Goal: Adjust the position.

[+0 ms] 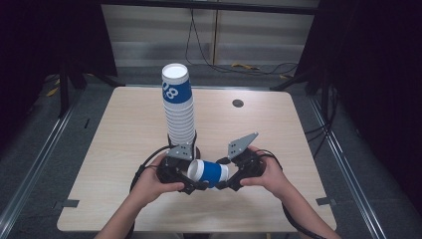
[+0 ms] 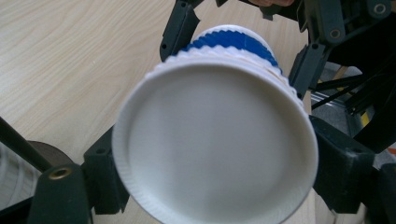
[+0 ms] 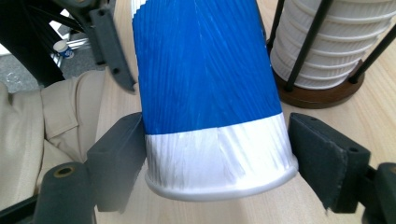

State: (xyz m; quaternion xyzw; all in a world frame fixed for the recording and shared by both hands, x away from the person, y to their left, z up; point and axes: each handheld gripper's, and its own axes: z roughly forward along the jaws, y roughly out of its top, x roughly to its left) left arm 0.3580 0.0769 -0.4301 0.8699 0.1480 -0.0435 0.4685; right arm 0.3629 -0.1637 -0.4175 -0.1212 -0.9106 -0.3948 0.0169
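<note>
A blue and white paper cup lies on its side in the air between my two grippers, near the table's front edge. Its open mouth faces my left gripper, whose pads flank the round, unsquashed rim without visibly pressing it. My right gripper comes from the right and is shut on the cup's white base end, one pad on each side. Just behind stands a tall stack of similar cups in a rod holder with a round wooden base.
The light wooden table has a dark round hole at the back right. The cup stack leans slightly left, right behind my left gripper. The person's trouser leg shows past the table's near edge. Cables lie on the floor beyond the table.
</note>
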